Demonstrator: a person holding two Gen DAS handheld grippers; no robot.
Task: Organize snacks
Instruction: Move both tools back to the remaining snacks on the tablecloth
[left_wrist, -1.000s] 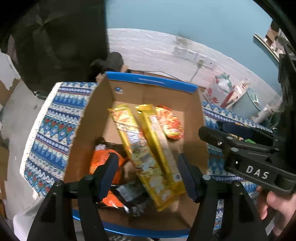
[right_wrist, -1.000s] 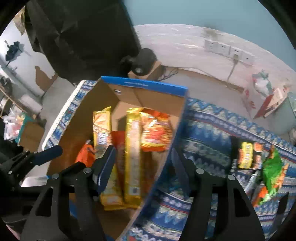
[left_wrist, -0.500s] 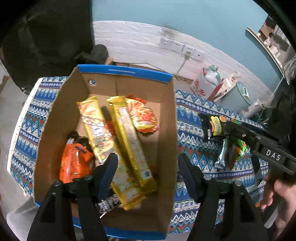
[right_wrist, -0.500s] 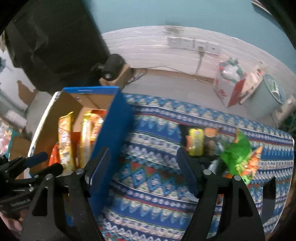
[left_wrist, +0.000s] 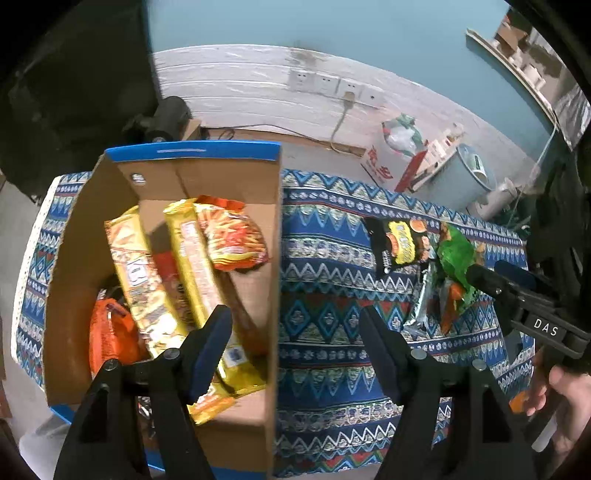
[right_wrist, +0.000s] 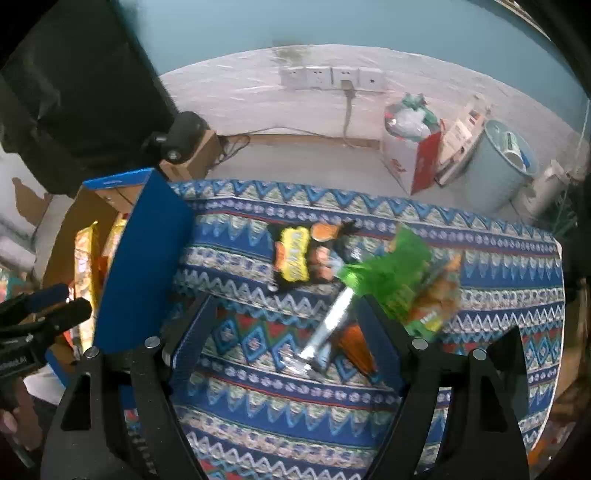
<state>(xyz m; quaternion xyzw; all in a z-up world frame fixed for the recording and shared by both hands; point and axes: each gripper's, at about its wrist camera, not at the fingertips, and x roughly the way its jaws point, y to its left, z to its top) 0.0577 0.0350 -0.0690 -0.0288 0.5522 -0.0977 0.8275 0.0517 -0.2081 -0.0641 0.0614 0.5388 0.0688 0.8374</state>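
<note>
A cardboard box (left_wrist: 273, 280) with blue outer walls sits at the left of the patterned tablecloth (left_wrist: 325, 258). It holds two long gold packets (left_wrist: 140, 273), a red-orange noodle bag (left_wrist: 232, 236) and an orange bag (left_wrist: 110, 332). My left gripper (left_wrist: 295, 343) hovers over the box's right wall, jaws opening, nothing between them. On the cloth lie a black-and-yellow packet (right_wrist: 293, 254), a green bag (right_wrist: 391, 266), a silver packet (right_wrist: 328, 328) and an orange one (right_wrist: 354, 343). My right gripper (right_wrist: 284, 332) hangs above the silver packet, jaws opening and empty.
Behind the table are a white wall with sockets (right_wrist: 328, 75), a red-and-white carton (right_wrist: 413, 155), a pale bin (right_wrist: 498, 166) and a black device (right_wrist: 181, 138) on a small box. A hand (left_wrist: 565, 398) holds the right gripper at the lower right of the left wrist view.
Both grippers have swung right, away from the box's inside. The right one now hangs over the loose snacks on the cloth with wider jaws; the left one now straddles the box's right wall.
</note>
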